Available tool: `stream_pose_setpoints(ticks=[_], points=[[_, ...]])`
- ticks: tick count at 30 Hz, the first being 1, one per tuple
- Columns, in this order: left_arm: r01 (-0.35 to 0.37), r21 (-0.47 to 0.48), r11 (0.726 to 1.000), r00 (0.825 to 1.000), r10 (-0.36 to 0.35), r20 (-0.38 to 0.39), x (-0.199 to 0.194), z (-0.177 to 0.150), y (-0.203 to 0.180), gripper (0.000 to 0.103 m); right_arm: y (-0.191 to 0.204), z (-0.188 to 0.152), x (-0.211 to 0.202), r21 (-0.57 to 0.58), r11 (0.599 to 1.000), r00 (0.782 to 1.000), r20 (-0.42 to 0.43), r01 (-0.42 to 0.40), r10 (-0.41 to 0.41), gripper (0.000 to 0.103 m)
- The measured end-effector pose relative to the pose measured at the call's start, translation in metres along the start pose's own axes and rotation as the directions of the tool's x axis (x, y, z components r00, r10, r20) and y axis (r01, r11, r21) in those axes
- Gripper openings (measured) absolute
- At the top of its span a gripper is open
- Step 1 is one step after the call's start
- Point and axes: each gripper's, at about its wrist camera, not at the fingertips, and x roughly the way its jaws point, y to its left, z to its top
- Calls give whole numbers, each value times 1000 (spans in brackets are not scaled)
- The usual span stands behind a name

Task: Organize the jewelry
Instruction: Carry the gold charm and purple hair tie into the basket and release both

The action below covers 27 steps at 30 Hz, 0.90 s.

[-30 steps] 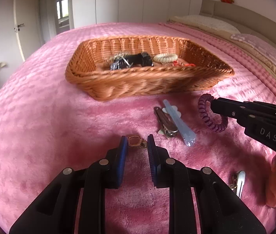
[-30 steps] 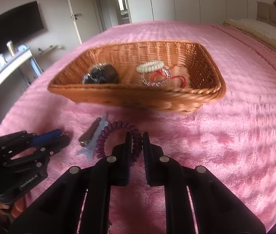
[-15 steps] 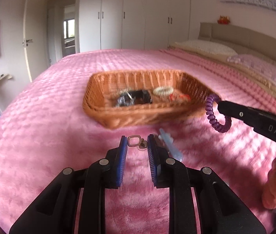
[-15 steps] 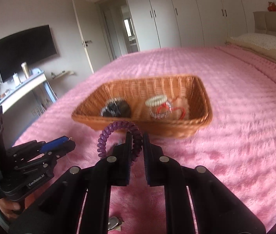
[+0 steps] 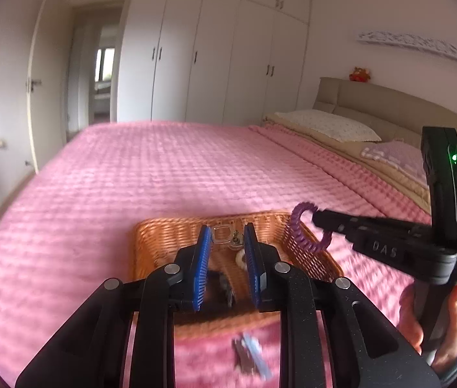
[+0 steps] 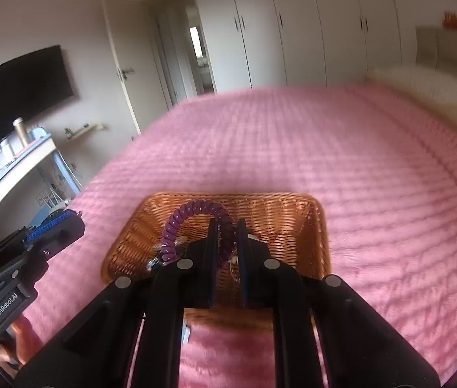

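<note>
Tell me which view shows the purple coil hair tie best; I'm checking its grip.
The right wrist view: the purple coil hair tie arches up between the right gripper's closed fingers. The left wrist view shows it smaller, sideways, hanging over the wicker basket.

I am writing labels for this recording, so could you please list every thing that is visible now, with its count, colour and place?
wicker basket: one, orange-brown, on the bed below both grippers
spiral hair tie: one, purple, held over the basket
small earring: one, silver, between the left gripper's pads
hair clips: blurred, grey and pale blue, on the blanket before the basket
blanket: one, pink, covering the bed
wardrobe: white, far wall
television: one, black, wall
left gripper: black, blue pads
right gripper: black
</note>
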Motion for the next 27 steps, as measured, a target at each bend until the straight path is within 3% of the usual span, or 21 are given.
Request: stream_pose_setpoints(ticks=[4, 9, 12, 21, 25, 27], points=[[-15, -53, 998, 997, 11, -75, 55, 2, 19, 20, -14, 9, 52, 91, 994, 988, -135, -68, 80, 10], [-32, -98, 995, 990, 18, -140, 94, -14, 37, 20, -20, 7, 101, 106, 994, 970, -241, -11, 36, 10], [-38, -102, 994, 987, 21, -162, 102, -19, 42, 20, -20, 2, 115, 74, 996, 965, -263, 38, -17, 10], [-46, -79, 996, 977, 29, -213, 110, -30, 42, 22, -32, -6, 124, 106, 992, 955, -294, 70, -36, 11], [-32, -86, 996, 984, 16, -179, 94, -26, 40, 33, -33, -7, 107, 118, 991, 962, -270, 68, -33, 26], [-17, -91, 996, 988, 2, -155, 80, -22, 37, 35, -31, -8, 95, 117, 992, 967, -255, 46, -15, 26]])
